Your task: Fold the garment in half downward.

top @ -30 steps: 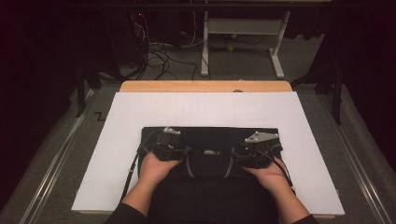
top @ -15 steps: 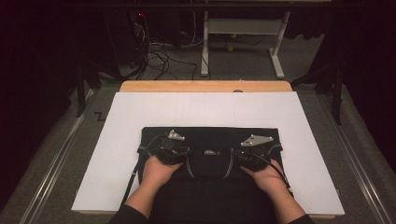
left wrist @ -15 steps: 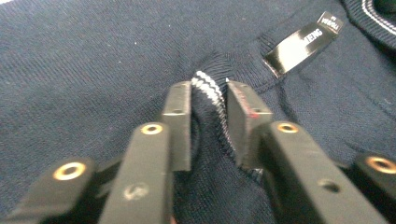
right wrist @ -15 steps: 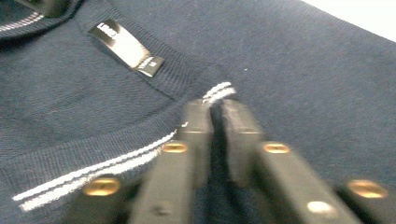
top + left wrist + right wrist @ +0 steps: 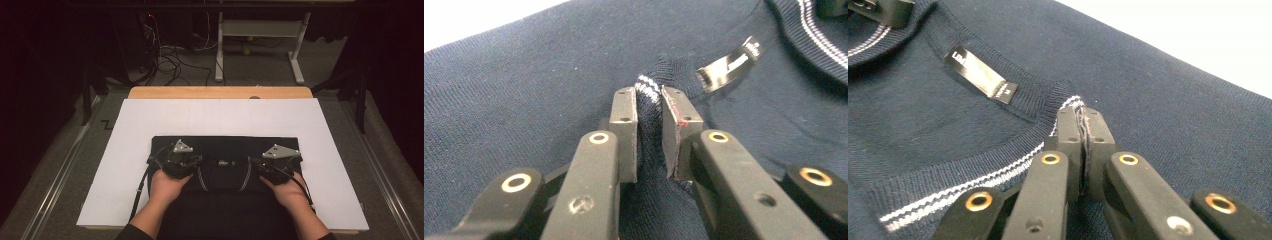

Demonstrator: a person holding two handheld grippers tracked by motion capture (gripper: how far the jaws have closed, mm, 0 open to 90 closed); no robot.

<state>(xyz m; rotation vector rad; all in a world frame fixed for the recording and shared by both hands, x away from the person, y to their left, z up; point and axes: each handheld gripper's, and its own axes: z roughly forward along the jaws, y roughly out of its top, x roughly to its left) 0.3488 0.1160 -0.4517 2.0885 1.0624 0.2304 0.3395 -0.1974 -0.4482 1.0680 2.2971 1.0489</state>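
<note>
At the near edge of the tabletop (image 5: 100,200), the person's two hands come in and each holds a gripper down on a dark navy sweater (image 5: 225,150) that lies flat across the near middle of the white surface, its neck opening facing the person. The left gripper (image 5: 649,97) has just been closing and now pinches a raised fold of the striped collar rib (image 5: 647,86) between its pads; in the high view it sits at the left shoulder of the neckline (image 5: 181,159). The right gripper (image 5: 1081,116) has likewise just been closing and is clamped tight on a thin edge of the same rib, on the opposite side of the neck (image 5: 276,161). Between them, just inside the collar, lies the black neck label (image 5: 981,75).

Both grips look shallow, especially the right one, where only a sliver of knit shows between the pads. If the sweater is lifted or pulled from here, I judge the rib could slip out of that grip, leaving the garment hanging from one side and twisting. Pulling the hands apart too hard would stretch the neckline, and the left fold may hold only one layer, so the back of the sweater could drag along the table and bunch.

Farther off, the sweater's far hem runs parallel to the wooden far edge (image 5: 220,92), well short of it.
</note>
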